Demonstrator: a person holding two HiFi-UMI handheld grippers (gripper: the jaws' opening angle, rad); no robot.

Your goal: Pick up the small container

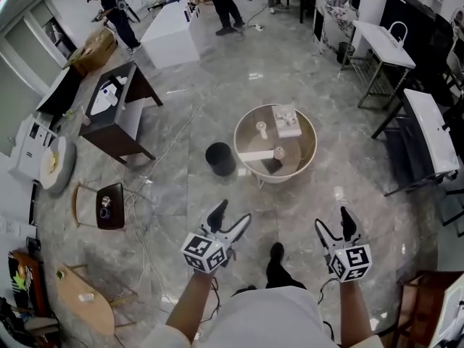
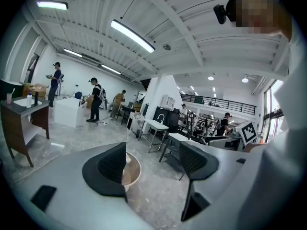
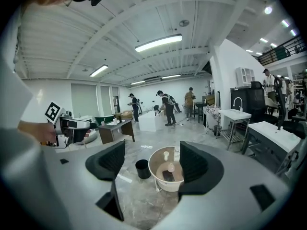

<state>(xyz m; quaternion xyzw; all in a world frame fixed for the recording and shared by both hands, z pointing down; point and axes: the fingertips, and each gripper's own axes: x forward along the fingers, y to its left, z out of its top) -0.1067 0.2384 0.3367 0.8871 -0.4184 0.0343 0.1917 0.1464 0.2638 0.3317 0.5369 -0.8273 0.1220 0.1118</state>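
- Standing on the grey floor ahead of the person: a round rimmed table (image 1: pixel 314 147), with a black bin (image 1: pixel 220 158) just beside its left edge.
- Loose cables (image 1: pixel 163 158) run over the floor further left. Bare floor lies between both grippers and the table's near edge.
- On the table: a pale box (image 1: pixel 286 120) at the far edge, a white capped piece (image 1: pixel 261 129) left of it, a white strip (image 1: pixel 254 155) and a dark flat item (image 1: pixel 272 166) at the near side.
- Small container (image 1: pixel 279 153): near the table's centre, just beside the dark flat item. It appears upright with its long axis vertical. It is too small to tell any facing.
- Left gripper (image 1: pixel 232 214): jaws spread, nothing between them, well apart from the table.
- Right gripper (image 1: pixel 333 220): jaws spread and empty, with the table seen beyond the gap.
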